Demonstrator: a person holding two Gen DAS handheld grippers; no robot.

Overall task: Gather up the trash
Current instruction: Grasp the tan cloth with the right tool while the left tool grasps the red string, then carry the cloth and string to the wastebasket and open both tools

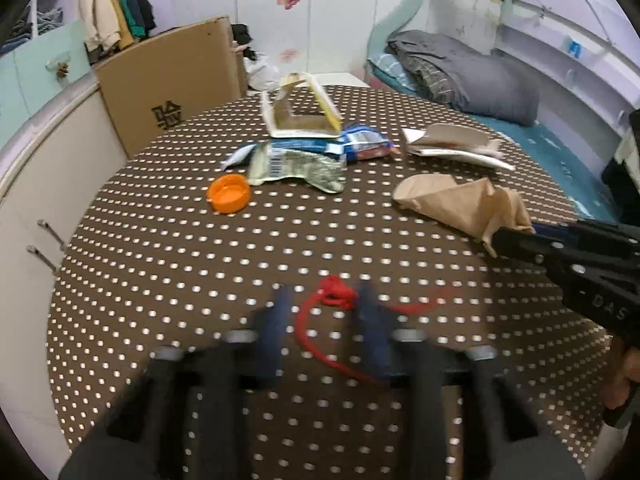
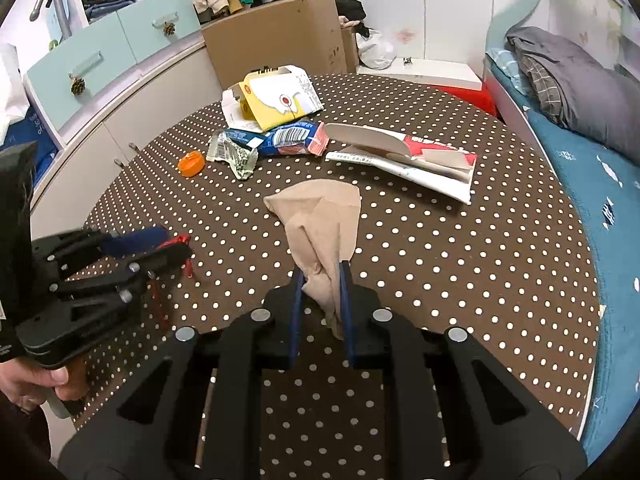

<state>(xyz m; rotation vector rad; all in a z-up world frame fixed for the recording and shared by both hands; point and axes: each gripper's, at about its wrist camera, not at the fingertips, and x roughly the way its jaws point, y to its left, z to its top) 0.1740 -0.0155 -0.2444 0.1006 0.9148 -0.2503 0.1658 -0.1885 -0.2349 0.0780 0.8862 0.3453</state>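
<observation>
A red string (image 1: 332, 300) lies on the polka-dot table (image 1: 160, 264), its knot between my left gripper's (image 1: 326, 300) open fingers; the left gripper also shows in the right wrist view (image 2: 160, 244). My right gripper (image 2: 322, 280) is shut on a corner of a crumpled beige paper bag (image 2: 320, 216), which shows in the left wrist view too (image 1: 460, 200). Farther back lie an orange cap (image 1: 229, 193), a crumpled foil wrapper (image 1: 296, 166), a blue snack wrapper (image 1: 360, 144), a yellow carton (image 2: 276, 100) and a flattened white-red carton (image 2: 408, 160).
A cardboard box (image 1: 172, 80) stands behind the table at the left beside white cabinets (image 1: 40, 184). A bed with a grey blanket (image 1: 472, 76) and blue sheet runs along the right side.
</observation>
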